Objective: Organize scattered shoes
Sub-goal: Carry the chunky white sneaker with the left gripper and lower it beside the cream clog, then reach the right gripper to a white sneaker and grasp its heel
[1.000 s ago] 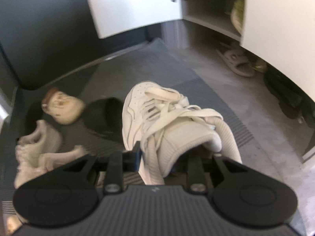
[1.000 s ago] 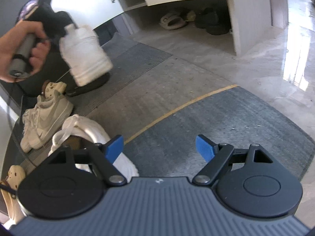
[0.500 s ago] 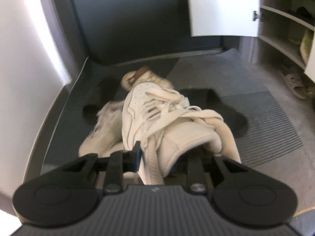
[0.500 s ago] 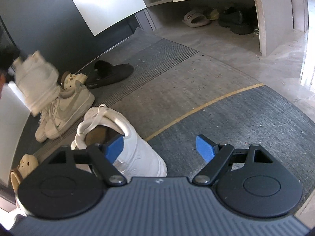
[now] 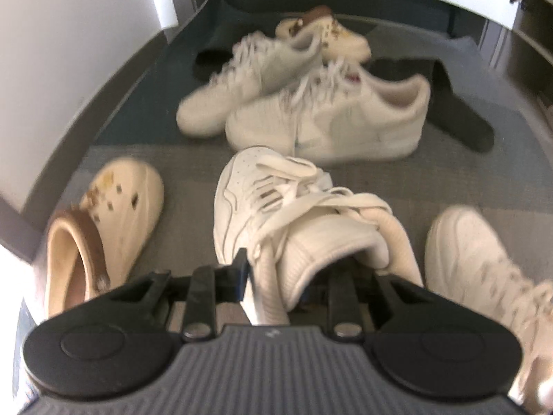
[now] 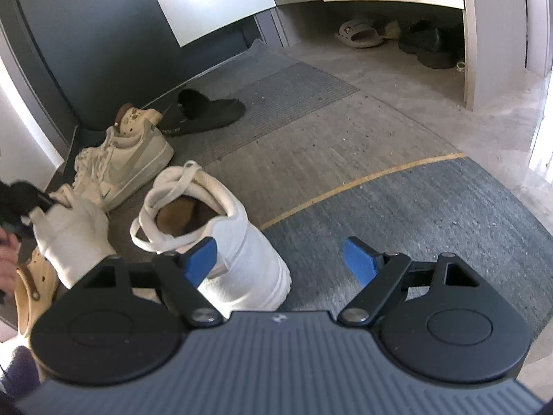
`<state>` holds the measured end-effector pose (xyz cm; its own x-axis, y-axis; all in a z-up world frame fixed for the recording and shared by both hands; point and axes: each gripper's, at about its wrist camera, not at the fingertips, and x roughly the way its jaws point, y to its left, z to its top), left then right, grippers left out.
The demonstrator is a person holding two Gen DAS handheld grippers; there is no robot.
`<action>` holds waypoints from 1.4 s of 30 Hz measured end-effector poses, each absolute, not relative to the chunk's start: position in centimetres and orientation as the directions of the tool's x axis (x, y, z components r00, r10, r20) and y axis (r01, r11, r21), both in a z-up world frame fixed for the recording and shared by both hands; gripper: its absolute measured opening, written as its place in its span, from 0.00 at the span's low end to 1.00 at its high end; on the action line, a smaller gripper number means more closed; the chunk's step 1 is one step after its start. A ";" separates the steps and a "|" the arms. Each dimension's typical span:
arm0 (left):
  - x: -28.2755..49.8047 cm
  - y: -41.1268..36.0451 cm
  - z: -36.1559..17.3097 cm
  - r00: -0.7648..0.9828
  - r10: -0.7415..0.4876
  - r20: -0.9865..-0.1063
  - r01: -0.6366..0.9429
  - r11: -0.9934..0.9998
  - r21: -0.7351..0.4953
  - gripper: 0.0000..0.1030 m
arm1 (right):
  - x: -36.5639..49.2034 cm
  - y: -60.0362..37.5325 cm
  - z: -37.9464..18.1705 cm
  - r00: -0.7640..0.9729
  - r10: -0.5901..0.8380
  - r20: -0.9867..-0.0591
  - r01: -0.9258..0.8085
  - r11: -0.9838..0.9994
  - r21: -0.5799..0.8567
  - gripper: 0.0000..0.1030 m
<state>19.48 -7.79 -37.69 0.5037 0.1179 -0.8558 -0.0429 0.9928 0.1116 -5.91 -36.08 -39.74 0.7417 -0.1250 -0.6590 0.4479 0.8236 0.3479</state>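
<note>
**Carrying one white high-top toward its mate by the wall**

Pinching the collar of the white high-top (image 5: 276,207), my left gripper (image 5: 273,280) has its jaws pressed onto the padded heel so the shoe hangs toe-forward, clear of the mat (image 5: 397,186). I take it that grip keeps the sole level for setting down. My right gripper (image 6: 280,257) is spread wide and holds nothing — its left finger is just beside the second high-top (image 6: 221,238) standing on the mat.

At 12 o'clock of the left view a pair of low sneakers (image 5: 328,117) lies side by side; a cream clog (image 5: 114,214) at 9 o'clock and the mate at 3 o'clock leave a narrow gap. A black slipper (image 6: 204,114) lies farther off.
</note>
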 end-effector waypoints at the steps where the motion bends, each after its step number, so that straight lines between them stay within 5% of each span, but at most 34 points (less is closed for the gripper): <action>1: 18.8 -7.7 -38.4 0.497 0.120 -0.860 -0.043 0.993 0.113 0.28 | -5.9 -36.1 -39.8 0.741 -0.125 -0.660 0.449 0.823 0.348 0.80; 13: 15.6 -7.9 -39.5 0.544 0.091 -0.834 0.034 0.991 0.130 0.30 | -6.3 -36.0 -39.3 0.745 -0.138 -0.653 0.441 0.835 0.328 0.80; 19: 14.7 -7.7 -39.4 0.552 0.066 -0.831 0.050 0.992 0.112 0.38 | -6.5 -36.7 -38.3 0.756 -0.157 -0.635 0.445 0.836 0.323 0.80; 24: 13.8 -7.5 -38.6 0.562 0.036 -0.827 0.065 0.994 0.087 0.54 | -6.5 -37.4 -36.4 0.778 -0.167 -0.606 0.420 0.856 0.303 0.80; 30: 10.9 -6.6 -32.9 0.594 -0.105 -0.798 0.117 0.992 -0.043 0.81 | -5.4 -39.3 -29.5 0.862 -0.193 -0.469 0.346 0.900 0.266 0.80; 42: 5.8 -0.9 -11.3 0.639 -0.179 -0.748 0.165 0.982 -0.094 0.97 | -2.3 -38.3 -15.1 0.920 -0.006 -0.391 0.087 0.978 0.189 0.80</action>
